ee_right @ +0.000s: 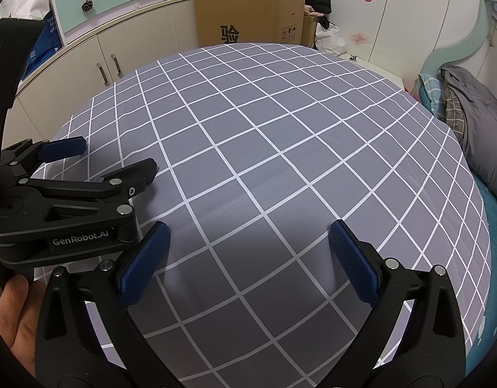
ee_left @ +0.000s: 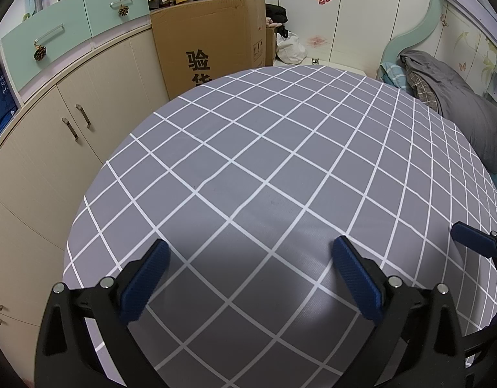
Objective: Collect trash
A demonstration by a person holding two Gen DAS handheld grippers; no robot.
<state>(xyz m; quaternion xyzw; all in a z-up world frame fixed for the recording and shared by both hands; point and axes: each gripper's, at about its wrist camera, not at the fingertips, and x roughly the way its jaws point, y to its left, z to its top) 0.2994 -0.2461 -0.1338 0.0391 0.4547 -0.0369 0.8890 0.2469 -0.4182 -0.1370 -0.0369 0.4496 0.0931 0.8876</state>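
Both the left gripper (ee_left: 248,278) and the right gripper (ee_right: 246,260) hang side by side over the checked bedsheet (ee_left: 280,148), jaws spread wide and holding nothing. No trash shows in either view.

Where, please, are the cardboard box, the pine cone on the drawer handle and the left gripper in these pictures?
cardboard box (ee_left: 209,42): left wrist view, on its printed front face.
pine cone (ee_left: 40,53): left wrist view, on the cone's body under the drawer handle.
left gripper (ee_left: 248,278): left wrist view, midway between its open blue fingertips.

"GenRobot.AI" on left tongs (ee_right: 114,158); "验" on carton (ee_right: 245,13)
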